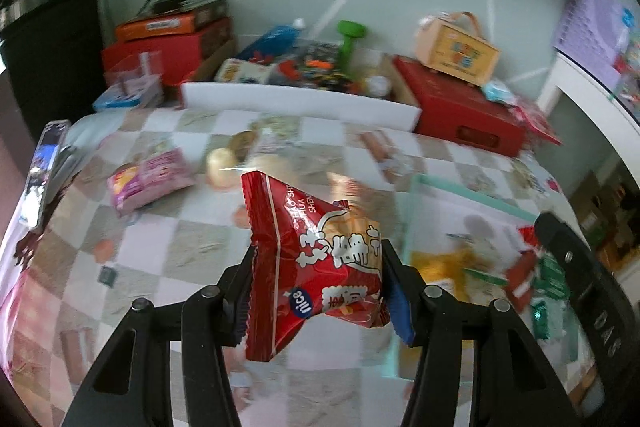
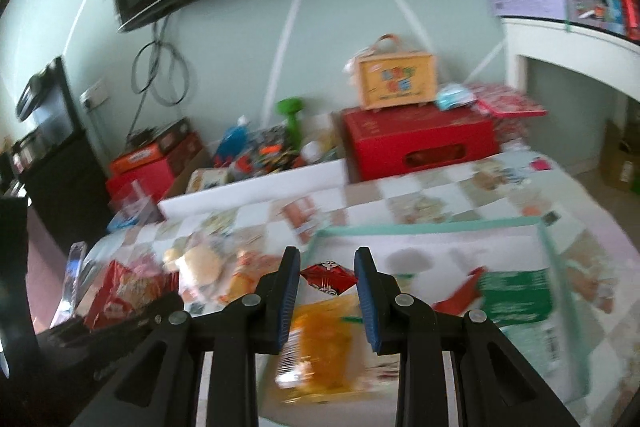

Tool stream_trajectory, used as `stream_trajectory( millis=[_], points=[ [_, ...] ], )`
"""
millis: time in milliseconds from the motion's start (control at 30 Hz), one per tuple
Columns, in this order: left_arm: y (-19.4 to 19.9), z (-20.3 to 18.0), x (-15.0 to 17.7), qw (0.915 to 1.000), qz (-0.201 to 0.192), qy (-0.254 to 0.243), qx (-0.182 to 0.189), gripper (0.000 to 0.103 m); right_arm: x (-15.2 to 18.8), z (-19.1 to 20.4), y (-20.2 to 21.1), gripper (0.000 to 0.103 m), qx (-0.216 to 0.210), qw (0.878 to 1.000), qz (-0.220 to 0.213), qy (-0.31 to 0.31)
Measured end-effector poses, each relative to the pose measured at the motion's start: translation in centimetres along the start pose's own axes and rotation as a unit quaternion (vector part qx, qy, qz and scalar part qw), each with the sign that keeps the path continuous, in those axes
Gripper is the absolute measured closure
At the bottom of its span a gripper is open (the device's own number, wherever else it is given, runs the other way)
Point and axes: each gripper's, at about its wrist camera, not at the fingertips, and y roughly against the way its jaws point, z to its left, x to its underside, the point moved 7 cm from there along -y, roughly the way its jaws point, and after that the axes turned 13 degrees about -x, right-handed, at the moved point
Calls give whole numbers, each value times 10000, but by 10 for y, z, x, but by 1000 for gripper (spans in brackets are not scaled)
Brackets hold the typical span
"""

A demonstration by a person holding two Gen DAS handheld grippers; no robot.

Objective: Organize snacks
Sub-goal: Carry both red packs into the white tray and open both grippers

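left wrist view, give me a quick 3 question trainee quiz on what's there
1. True or false: the left gripper holds a red snack packet.
2. Which lies on the checkered tablecloth left of that packet? A pink snack pack; B banana; C mug.
3. What colour is the rim of the clear bin at the right?

Key: 1 true. 2 A. 3 mint green.

Each black tool (image 1: 316, 291) has blue pads (image 2: 289, 297) and silver screws.
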Motion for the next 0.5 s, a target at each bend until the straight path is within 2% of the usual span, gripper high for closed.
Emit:
stream_trajectory(
  millis=[267,500],
  points=[
    [15,-67,14,9961,-16,-678,568,47,-14,-53,34,73,648,9970,-307,-293],
    [21,-108,32,9904,15,-1159,759,47,-14,-78,45,73,831,9946,-282,-548]
  ],
)
